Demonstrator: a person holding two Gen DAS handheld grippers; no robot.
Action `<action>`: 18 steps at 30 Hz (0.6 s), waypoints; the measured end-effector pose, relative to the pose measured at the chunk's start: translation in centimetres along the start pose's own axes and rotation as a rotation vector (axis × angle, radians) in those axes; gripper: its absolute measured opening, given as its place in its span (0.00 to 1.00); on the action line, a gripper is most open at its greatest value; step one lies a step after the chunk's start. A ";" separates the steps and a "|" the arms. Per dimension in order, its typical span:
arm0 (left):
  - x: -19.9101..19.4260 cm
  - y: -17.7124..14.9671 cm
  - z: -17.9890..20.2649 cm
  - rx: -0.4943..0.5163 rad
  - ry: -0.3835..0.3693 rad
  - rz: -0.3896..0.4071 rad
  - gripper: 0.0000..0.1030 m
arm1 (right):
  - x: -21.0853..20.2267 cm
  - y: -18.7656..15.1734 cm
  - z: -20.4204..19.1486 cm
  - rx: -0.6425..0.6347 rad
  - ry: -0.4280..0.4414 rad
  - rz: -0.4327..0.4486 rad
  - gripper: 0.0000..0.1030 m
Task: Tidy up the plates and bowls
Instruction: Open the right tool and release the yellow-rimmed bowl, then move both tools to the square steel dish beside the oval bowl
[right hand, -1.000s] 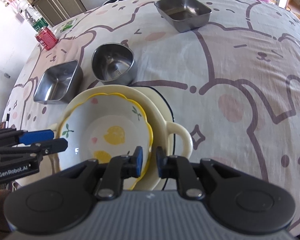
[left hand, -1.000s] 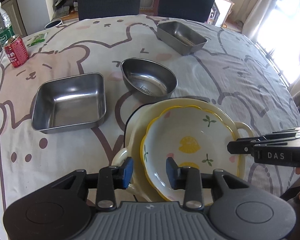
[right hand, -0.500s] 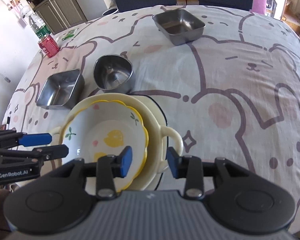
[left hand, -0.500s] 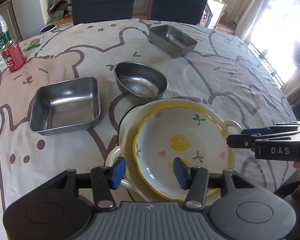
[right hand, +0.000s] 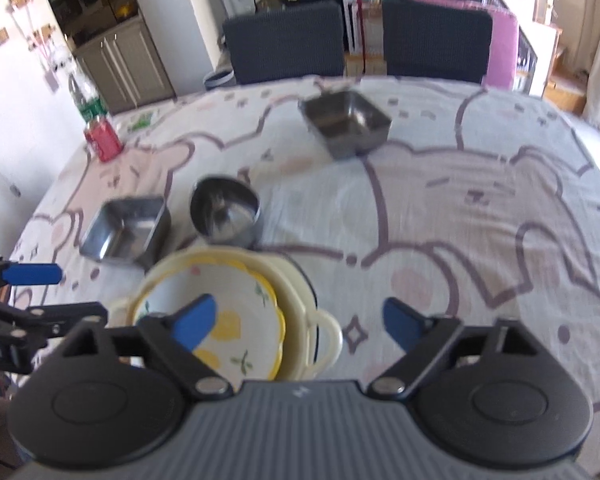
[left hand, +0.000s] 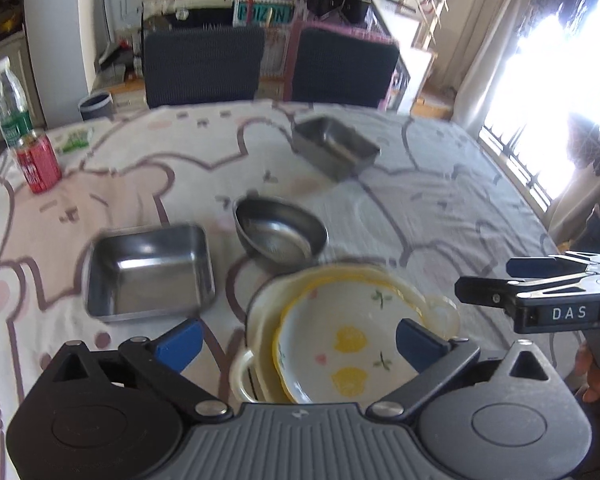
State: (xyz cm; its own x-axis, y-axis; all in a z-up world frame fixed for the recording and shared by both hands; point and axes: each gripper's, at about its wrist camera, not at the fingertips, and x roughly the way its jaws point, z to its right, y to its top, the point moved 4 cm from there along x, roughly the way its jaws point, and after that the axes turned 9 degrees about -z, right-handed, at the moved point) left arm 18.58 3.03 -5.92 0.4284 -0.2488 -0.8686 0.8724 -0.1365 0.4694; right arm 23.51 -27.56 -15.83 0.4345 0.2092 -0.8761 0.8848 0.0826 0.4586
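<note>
**Both tools just let go and backed off the lemon plate**

So compared with a second ago, both tools have pulled up and away from the stack, and their jaws, which were nearly pinched at the plate's rim, are now swinging wide; the left tool (left hand: 298,338) has its blue pads spread far apart and still opening, nothing pressed between them; same story for the right tool (right hand: 298,322), pads apart and opening, just framing the plate from above, not touching it.

The lemon plate (left hand: 340,340) is sitting inside the cream handled dish (left hand: 440,312) at the near edge of the counter (left hand: 440,184); it looks nested a bit off-centre, but settled; I'd call that stacking step done.

What's left, as far as I can judge: three steel pieces sit loose on the bear-print cloth; the square steel tray (left hand: 148,268) to the left, the round steel bowl (left hand: 280,232) just behind the stack, and the far steel tray (left hand: 334,148) well apart toward the chairs; the round bowl is nearest, so probably the next grab.

The red can (left hand: 38,164) and water bottle (left hand: 8,108) are off in the corner, out of the way.
</note>
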 end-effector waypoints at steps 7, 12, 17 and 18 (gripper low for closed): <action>-2.2 1.7 -2.7 -0.015 0.061 0.109 1.00 | -0.3 2.2 -0.6 0.015 0.037 0.079 1.00; -3.0 3.0 -5.8 -0.081 0.090 0.147 1.00 | 0.4 4.0 -2.1 0.014 0.056 0.114 1.00; -2.8 4.3 -9.0 -0.131 0.148 0.150 1.00 | 1.9 5.5 -4.0 0.008 0.101 0.125 1.00; -2.7 4.5 -9.6 -0.136 0.162 0.150 1.00 | 2.3 5.7 -4.4 0.010 0.110 0.126 1.00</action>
State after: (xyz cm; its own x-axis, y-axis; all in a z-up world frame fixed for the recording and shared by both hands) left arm 23.57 12.30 -2.95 0.5779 -0.0981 -0.8102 0.8152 0.0232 0.5787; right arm 28.80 -22.29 -14.57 0.5217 0.3230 -0.7896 0.8261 0.0396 0.5621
